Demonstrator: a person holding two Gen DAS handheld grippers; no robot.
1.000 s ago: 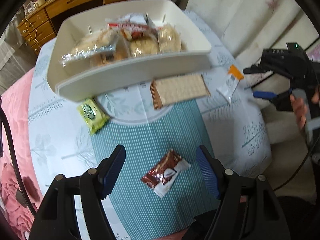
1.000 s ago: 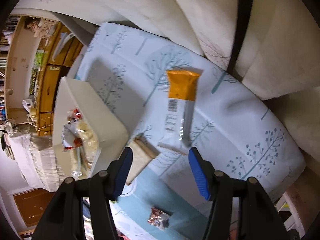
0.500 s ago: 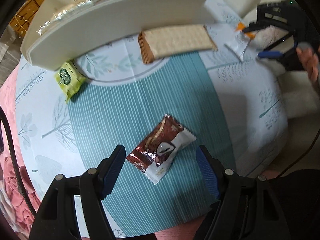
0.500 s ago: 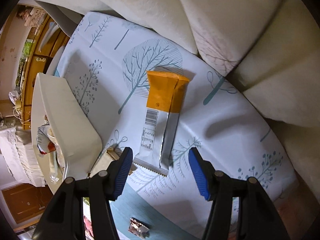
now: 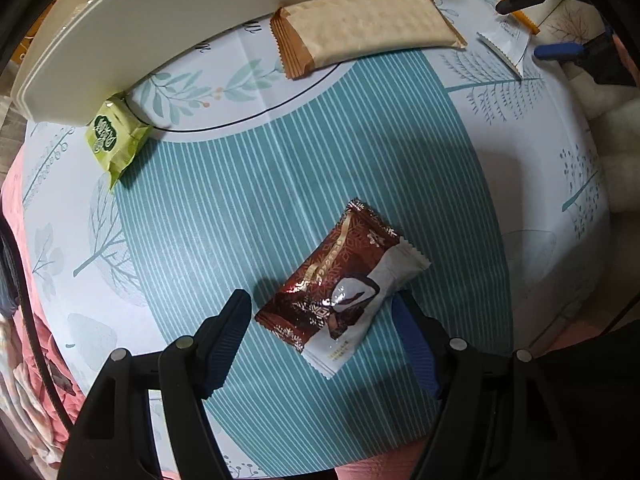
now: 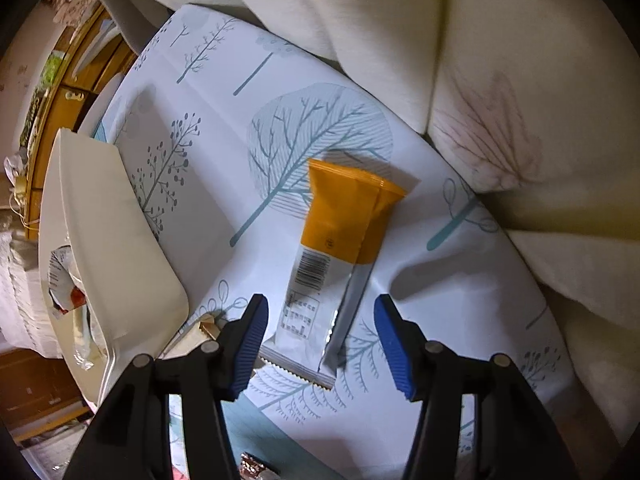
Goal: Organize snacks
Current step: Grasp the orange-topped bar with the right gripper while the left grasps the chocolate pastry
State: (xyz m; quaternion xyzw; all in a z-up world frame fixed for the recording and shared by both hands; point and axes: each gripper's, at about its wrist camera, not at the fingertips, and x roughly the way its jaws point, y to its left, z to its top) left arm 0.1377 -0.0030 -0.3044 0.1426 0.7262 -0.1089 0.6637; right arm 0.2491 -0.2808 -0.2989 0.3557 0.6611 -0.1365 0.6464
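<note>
A brown and white snack packet (image 5: 340, 288) lies on the teal striped cloth. My left gripper (image 5: 324, 320) is open, its jaws on either side of the packet's near end, not clamped. An orange and white snack bar (image 6: 332, 252) lies on the tree-print cloth; it also shows in the left wrist view (image 5: 508, 40). My right gripper (image 6: 320, 332) is open, its jaws astride the bar's white near end. The white bin (image 5: 160, 28) holding several snacks stands at the back, and in the right wrist view (image 6: 108, 236) it stands to the left.
A tan cracker pack (image 5: 368, 28) lies against the bin's front wall. A green packet (image 5: 112, 140) lies at the bin's left corner. Cream cushions (image 6: 500, 80) border the table on the right. A wooden dresser (image 6: 48, 120) stands behind. Pink bedding (image 5: 24, 360) lies left of the table.
Both grippers have moved down and forward over their snacks. The brown packet now sits between the left jaws, and the orange bar's near end between the right jaws. Both stay open.
</note>
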